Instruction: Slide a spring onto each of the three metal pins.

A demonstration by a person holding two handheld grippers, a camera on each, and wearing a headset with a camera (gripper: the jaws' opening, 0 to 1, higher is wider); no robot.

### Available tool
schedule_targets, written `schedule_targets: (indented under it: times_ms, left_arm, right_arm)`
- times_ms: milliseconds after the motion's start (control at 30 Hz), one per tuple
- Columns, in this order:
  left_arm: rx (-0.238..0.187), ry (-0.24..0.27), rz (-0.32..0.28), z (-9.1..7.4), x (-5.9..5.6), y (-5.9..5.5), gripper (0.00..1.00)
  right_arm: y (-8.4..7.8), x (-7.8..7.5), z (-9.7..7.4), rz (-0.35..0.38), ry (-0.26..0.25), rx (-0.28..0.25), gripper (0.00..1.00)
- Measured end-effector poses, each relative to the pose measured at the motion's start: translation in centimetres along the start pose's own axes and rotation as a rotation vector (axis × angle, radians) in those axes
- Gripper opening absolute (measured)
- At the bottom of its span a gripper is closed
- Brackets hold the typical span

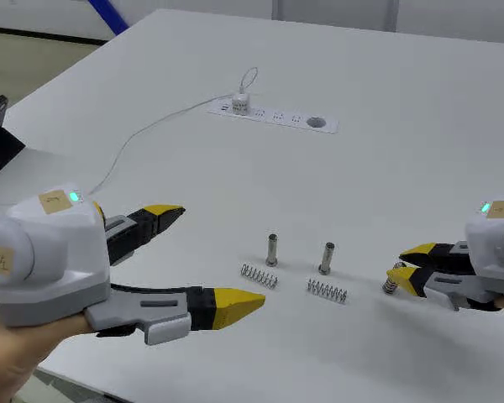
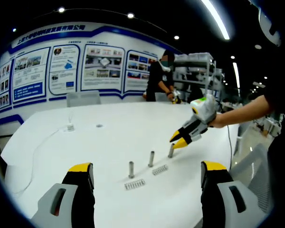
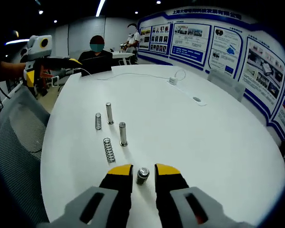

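Observation:
Two bare metal pins stand upright mid-table. In front of each lies a loose spring. A third pin at the right looks ribbed, as if a spring is on it. My right gripper is at that pin, and in the right gripper view the pin sits in the narrow gap of the gripper, whose jaws stand slightly off it. My left gripper hovers wide open at the lower left, empty, left of the pins.
A white power strip with a plugged charger and a cable trailing left lies at the back of the white table. The table's near edge runs just below the left gripper. People stand behind the table.

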State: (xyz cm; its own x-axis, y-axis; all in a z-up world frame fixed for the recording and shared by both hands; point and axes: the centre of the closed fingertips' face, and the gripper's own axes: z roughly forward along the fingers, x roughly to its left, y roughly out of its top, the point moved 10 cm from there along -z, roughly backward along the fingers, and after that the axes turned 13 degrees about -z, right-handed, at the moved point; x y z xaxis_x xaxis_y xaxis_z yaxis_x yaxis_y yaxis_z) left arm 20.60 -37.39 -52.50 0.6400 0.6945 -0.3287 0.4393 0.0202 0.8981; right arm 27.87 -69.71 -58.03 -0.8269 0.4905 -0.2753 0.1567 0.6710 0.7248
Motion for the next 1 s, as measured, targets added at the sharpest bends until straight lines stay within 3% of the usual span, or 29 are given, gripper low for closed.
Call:
schedule_targets:
  times_ms: [167, 267, 400, 533, 633, 800, 1000]
  left_arm:
    - [-0.001, 0.002, 0.003, -0.2, 0.2, 0.2, 0.96]
    - [0.003, 0.002, 0.004, -0.2, 0.2, 0.2, 0.96]
    - [0.014, 0.005, 0.007, -0.3, 0.3, 0.2, 0.96]
    - [0.025, 0.006, 0.015, -0.4, 0.2, 0.1, 0.95]
    - [0.032, 0.007, 0.023, -0.4, 0.2, 0.0, 0.94]
    - [0.033, 0.009, 0.018, -0.4, 0.1, -0.2, 0.95]
    - [0.043, 0.012, 0.002, -0.5, 0.2, -0.4, 0.94]
  right_arm:
    - [1.2, -0.2, -1.2, -0.011, -0.039, -0.065, 0.20]
    - [2.1, 0.2, -1.7, -0.026, -0.023, -0.128, 0.21]
    - [2.9, 1.5, -1.6, -0.064, 0.030, -0.151, 0.22]
    - [3.0, 3.0, -0.7, -0.068, 0.078, -0.153, 0.22]
    - [2.7, 4.7, 0.3, -0.021, 0.129, -0.166, 0.21]
    - [1.6, 5.9, 2.2, -0.011, 0.123, -0.109, 0.21]
    - [1.3, 6.2, 4.0, -0.010, 0.131, -0.071, 0.21]
